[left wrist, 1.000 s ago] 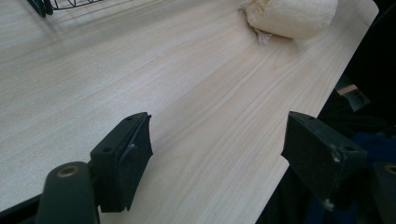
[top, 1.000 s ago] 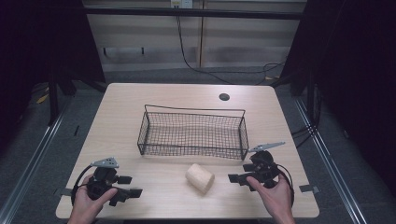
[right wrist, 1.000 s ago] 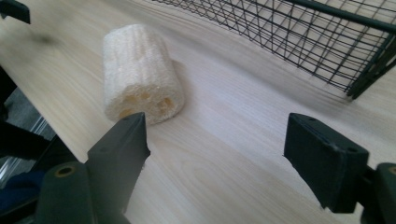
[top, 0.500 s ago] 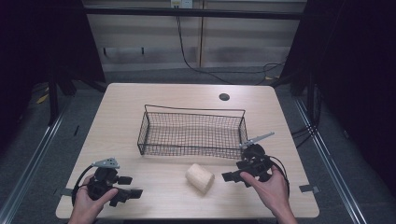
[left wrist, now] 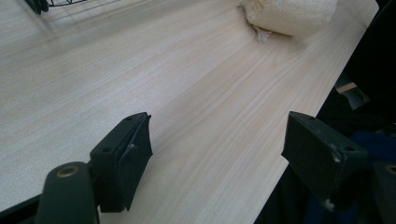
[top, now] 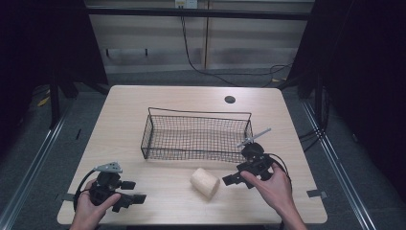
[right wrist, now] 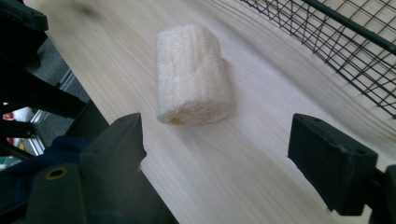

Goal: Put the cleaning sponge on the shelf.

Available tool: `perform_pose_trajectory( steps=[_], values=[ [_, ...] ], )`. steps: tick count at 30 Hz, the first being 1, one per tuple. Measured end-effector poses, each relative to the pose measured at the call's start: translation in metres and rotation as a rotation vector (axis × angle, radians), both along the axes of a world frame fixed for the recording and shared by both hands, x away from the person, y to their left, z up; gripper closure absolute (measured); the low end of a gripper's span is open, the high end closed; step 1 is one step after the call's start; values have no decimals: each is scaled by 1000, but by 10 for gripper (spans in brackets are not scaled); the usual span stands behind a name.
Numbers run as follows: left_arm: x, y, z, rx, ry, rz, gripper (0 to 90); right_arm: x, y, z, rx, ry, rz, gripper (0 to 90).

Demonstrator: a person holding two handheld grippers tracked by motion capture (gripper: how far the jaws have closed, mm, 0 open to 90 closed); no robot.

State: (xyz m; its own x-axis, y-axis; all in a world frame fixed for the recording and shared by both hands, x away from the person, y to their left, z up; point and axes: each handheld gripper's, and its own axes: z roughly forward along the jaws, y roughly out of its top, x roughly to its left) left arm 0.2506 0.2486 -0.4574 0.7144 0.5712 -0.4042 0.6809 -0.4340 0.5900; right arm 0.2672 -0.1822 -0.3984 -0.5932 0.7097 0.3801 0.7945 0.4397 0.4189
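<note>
- Right now my right gripper hangs low over the wooden table, its jaws spread wide and holding nothing.
- Directly ahead of those jaws, a short way off and not touching them, lies the loofah roll, a pale, ribbed, fibrous cylinder on its side.
- Seen from the right gripper view, the roll's open end faces back toward my jaws, nearer the left jaw than the right.
- From the high view the loofah roll sits just to the left of my right gripper, close to the table's near edge.
- Beyond my right gripper, and close by its far side, stands the black wire basket; its mesh wall crosses the upper right of the right gripper view.
- My left gripper sits near the table's front left corner, well apart from the roll, jaws wide open too and empty.
- Looking along the left gripper's jaws, bare wood lies between them, and the loofah roll rests far ahead, off toward the right jaw's side.
</note>
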Motion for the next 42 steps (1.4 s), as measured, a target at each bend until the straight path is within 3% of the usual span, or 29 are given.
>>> perform_pose_trajectory(
  steps=[19, 25, 42],
  values=[
    [1, 0, 0, 9, 4, 0, 216, 14, 22, 2, -57, 84, 83, 213],
    [0, 0, 0, 8, 2, 1, 213, 19, 29, 2, -100, 124, 94, 216],
    [1, 1, 0, 11, 2, -2, 213, 30, 50, 2, -181, 180, 157, 242]
  ],
)
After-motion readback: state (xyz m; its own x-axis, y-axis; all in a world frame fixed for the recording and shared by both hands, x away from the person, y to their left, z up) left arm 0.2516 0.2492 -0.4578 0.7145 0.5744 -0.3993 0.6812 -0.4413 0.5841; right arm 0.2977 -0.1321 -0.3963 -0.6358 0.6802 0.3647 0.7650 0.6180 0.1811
